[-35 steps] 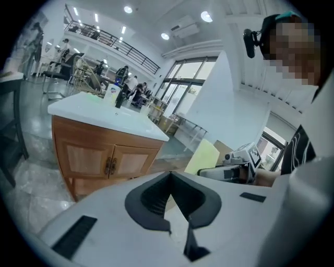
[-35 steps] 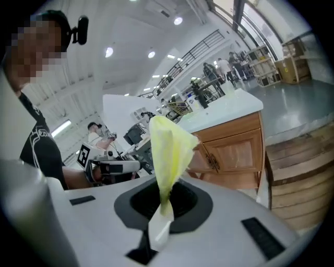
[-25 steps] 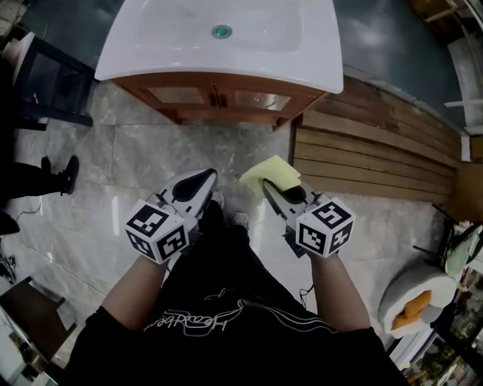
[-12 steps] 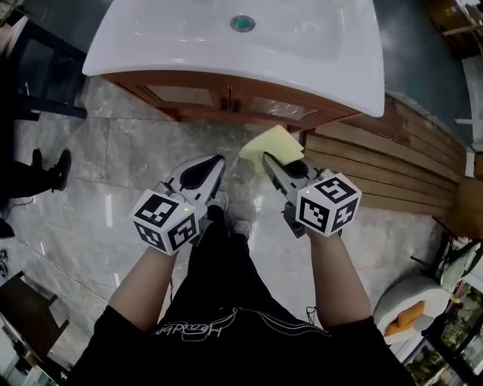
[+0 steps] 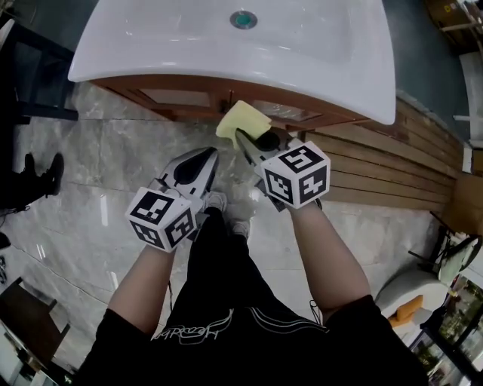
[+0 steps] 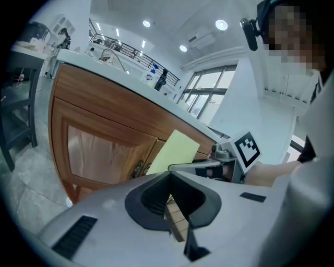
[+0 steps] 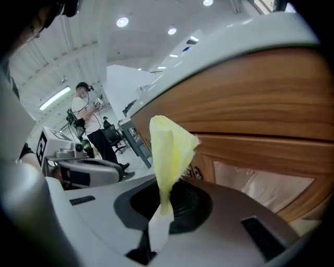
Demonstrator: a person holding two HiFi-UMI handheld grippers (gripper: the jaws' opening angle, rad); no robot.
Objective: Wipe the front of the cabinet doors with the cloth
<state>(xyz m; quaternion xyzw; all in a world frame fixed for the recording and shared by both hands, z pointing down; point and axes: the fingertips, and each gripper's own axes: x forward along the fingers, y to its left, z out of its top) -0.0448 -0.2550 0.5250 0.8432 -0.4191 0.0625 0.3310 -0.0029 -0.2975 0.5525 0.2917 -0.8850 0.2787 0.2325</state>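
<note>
Cabinet doors (image 5: 172, 96) face the cloth (image 5: 242, 121) clamped in right gripper (image 5: 241, 135); left gripper (image 5: 209, 154) closed.

Two tools: left tool (image 5: 204, 154), right tool (image 5: 243, 137). One cloth (image 5: 243, 121), yellow. Two cabinet doors: left door (image 5: 170, 96), right door (image 5: 293, 111), one glass panel in each. One sink (image 5: 317, 53), white, one drain (image 5: 243, 19) in it. Wooden slats (image 5: 377, 173) on floor: several, count unclear.
</note>
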